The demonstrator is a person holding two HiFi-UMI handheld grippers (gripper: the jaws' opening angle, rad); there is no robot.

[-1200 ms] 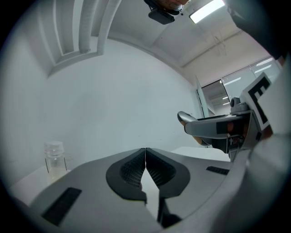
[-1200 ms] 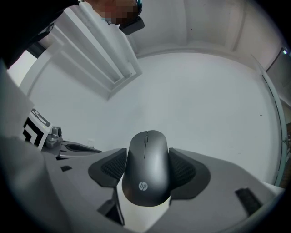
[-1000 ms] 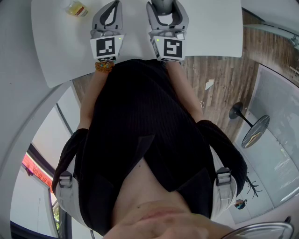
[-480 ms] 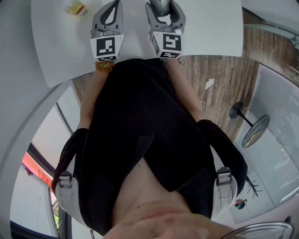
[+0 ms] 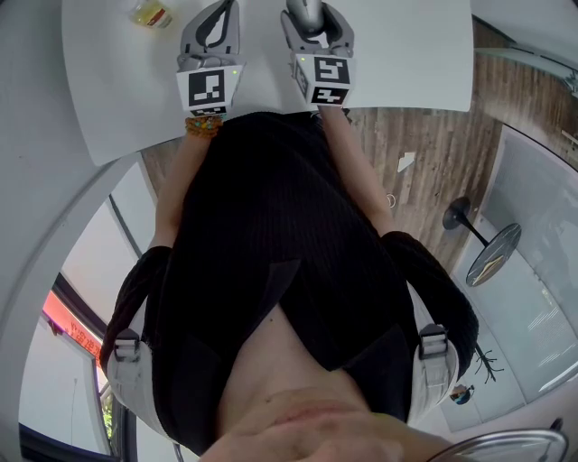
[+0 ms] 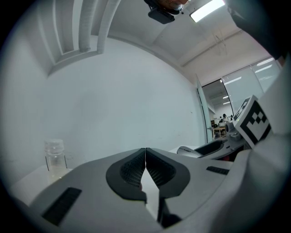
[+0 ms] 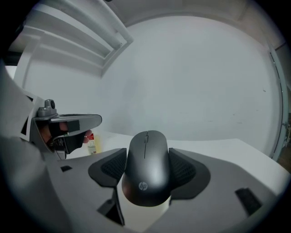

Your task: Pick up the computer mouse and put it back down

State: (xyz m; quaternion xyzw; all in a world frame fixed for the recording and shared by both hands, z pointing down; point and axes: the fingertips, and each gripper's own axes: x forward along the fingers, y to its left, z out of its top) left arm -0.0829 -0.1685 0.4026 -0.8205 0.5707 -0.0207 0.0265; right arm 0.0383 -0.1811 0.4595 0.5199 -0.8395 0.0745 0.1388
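Dark grey computer mouse [image 7: 148, 168], logo end toward the camera, is clamped between the two ribbed pads [image 7: 111, 169] of my right hand-held gripper [image 7: 148, 175], over the white desk [image 5: 406, 54]; I cannot tell whether it touches the desk. Left of the mouse, my left hand-held gripper [image 6: 145, 170] is clenched on nothing, pad tips meeting. Farther left of the mouse, a small clear bottle [image 5: 149, 13] stands on the desk.
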